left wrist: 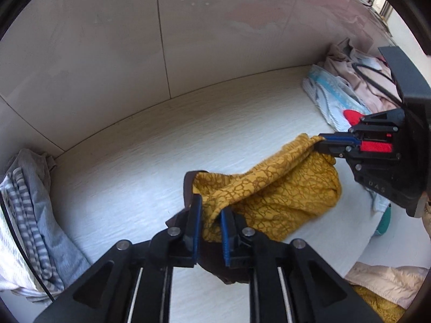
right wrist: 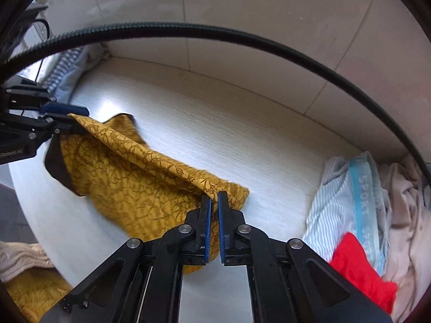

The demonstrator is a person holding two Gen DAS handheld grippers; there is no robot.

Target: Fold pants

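The pants (left wrist: 269, 193) (right wrist: 129, 177) are mustard yellow with a darker crackle print and a dark brown waistband. They hang stretched between my two grippers, just above the pale table (left wrist: 134, 175) (right wrist: 242, 123). My left gripper (left wrist: 210, 204) (right wrist: 78, 119) stands slightly open at the waistband end, and a bunch of cloth still lies between its blue pads. My right gripper (right wrist: 214, 196) (left wrist: 320, 141) is shut on the other end of the folded edge. The lower part of the pants sags onto the table.
A grey striped clothes pile (left wrist: 27, 202) (right wrist: 64, 72) lies at the table's left end. A pile of beige, light blue and red garments (left wrist: 350, 86) (right wrist: 363, 202) fills the right end. A black cable (right wrist: 242, 35) arcs overhead. A beige cloth (left wrist: 388, 280) lies below the table's front edge.
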